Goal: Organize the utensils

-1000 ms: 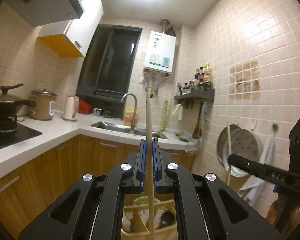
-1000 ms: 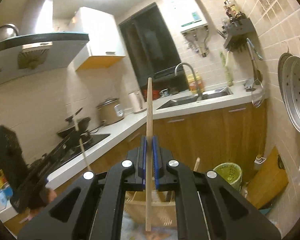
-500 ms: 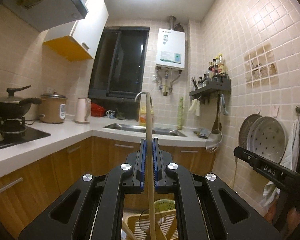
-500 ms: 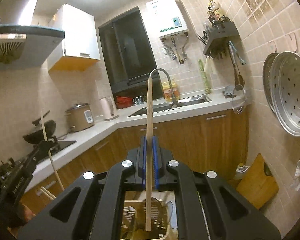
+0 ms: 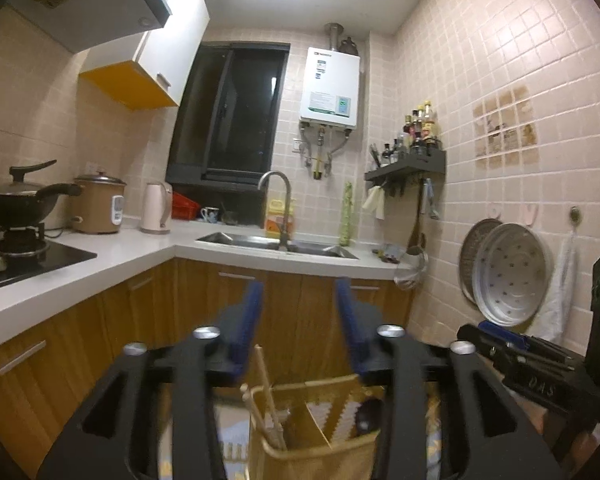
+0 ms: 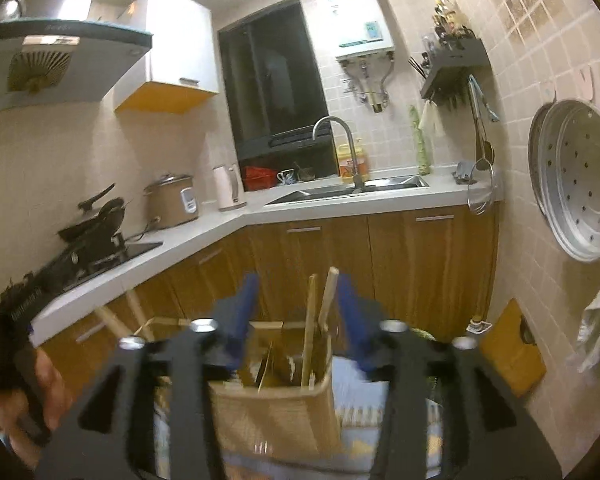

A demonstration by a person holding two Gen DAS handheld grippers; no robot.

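Note:
My left gripper [image 5: 299, 294] is open and empty, jaws wide apart, above a woven wooden utensil holder [image 5: 320, 460]. Wooden chopsticks [image 5: 266, 384] lean in its left compartment; a dark utensil [image 5: 366, 416] sits in its right one. My right gripper [image 6: 296, 286] is also open and empty above the same holder [image 6: 276, 412]. Two wooden chopsticks [image 6: 318, 320] stand in it between the jaws. More sticks [image 6: 120, 320] lean at its left side. The right gripper's body shows in the left wrist view [image 5: 540, 364].
A white L-shaped counter [image 5: 132, 252] carries a wok [image 5: 16, 200], rice cooker [image 5: 98, 204], kettle [image 5: 156, 208] and sink [image 5: 276, 242]. Perforated steamer trays [image 5: 508, 276] hang on the right tiled wall. A cutting board [image 6: 512, 348] leans low on the right.
Both grippers opened and let go of their chopsticks, which dropped into the holder. Both grippers came lower and closer to the holder.

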